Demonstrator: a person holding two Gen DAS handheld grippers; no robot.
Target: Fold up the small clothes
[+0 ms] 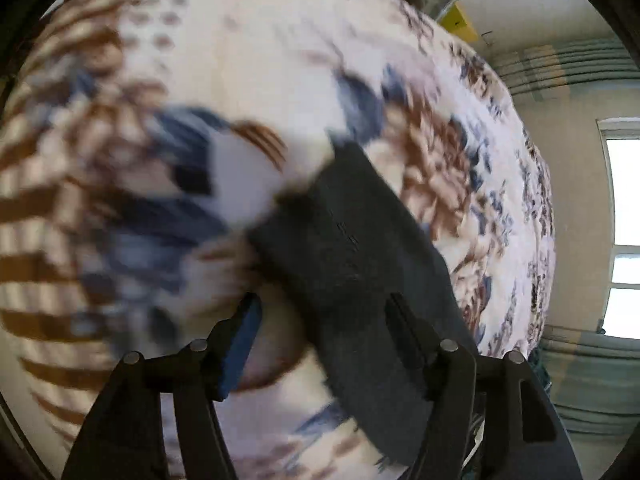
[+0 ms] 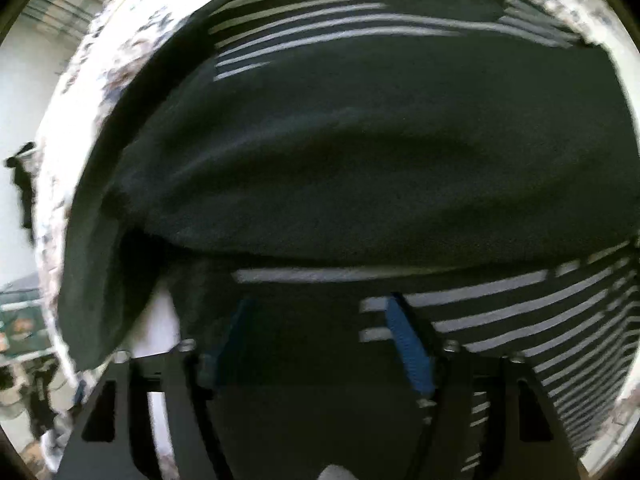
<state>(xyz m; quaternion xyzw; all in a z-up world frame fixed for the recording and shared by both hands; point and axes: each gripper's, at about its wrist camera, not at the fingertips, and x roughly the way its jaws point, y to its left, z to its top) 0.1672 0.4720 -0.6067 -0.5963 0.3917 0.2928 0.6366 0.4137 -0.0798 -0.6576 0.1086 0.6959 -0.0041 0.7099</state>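
Observation:
A dark garment with white stripes [image 2: 360, 152] lies on a floral bedspread [image 1: 260, 40] and fills most of the right wrist view. A plain dark fold of it lies across the striped part. My right gripper [image 2: 320, 320] is open just above the garment, its blue pads [image 2: 408, 340] apart with cloth beneath them. In the left wrist view a dark strip of the garment [image 1: 352, 260] runs up between the fingers and drapes over the right finger. My left gripper [image 1: 324, 320] is open, its blue left pad [image 1: 244, 344] clear of the cloth.
The bedspread is white with brown and blue flowers [image 1: 432, 168]. A window [image 1: 624, 232] and teal curtains [image 1: 576, 64] stand at the right of the left wrist view. A yellow object [image 1: 460, 24] lies beyond the bed's far edge. Room clutter [image 2: 24, 340] shows at left in the right wrist view.

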